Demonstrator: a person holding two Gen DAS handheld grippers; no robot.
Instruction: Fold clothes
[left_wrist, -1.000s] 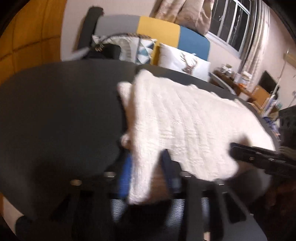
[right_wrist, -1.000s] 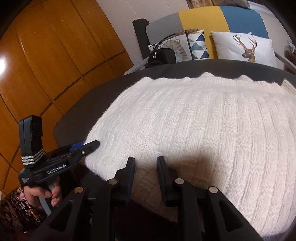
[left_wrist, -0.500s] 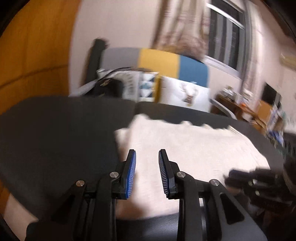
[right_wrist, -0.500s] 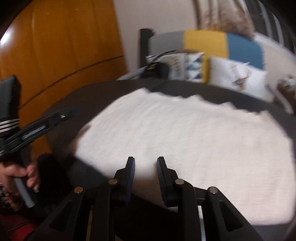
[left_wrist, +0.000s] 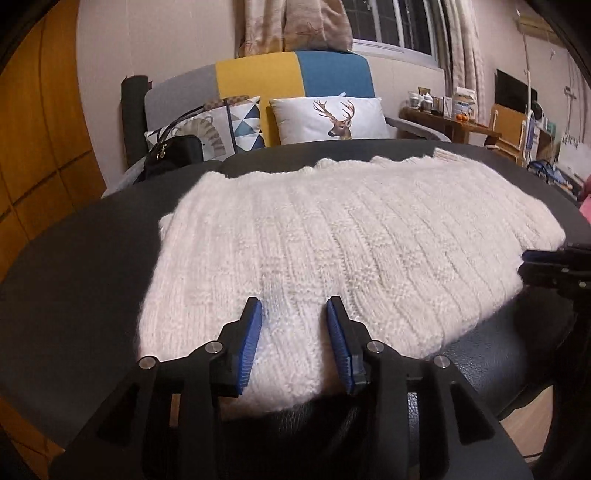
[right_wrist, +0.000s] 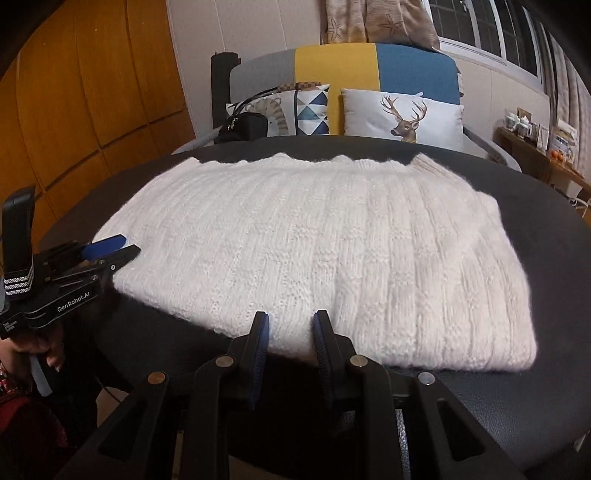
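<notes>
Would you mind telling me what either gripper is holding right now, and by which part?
Nothing is held. The left gripper, jaws opening, and the right gripper hover open at the sweater's near edge.

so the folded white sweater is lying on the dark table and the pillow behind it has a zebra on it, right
Not a zebra. The right wrist view shows the white pillow behind the folded white sweater bears a deer head with antlers. The sweater does lie on the dark table.
</notes>
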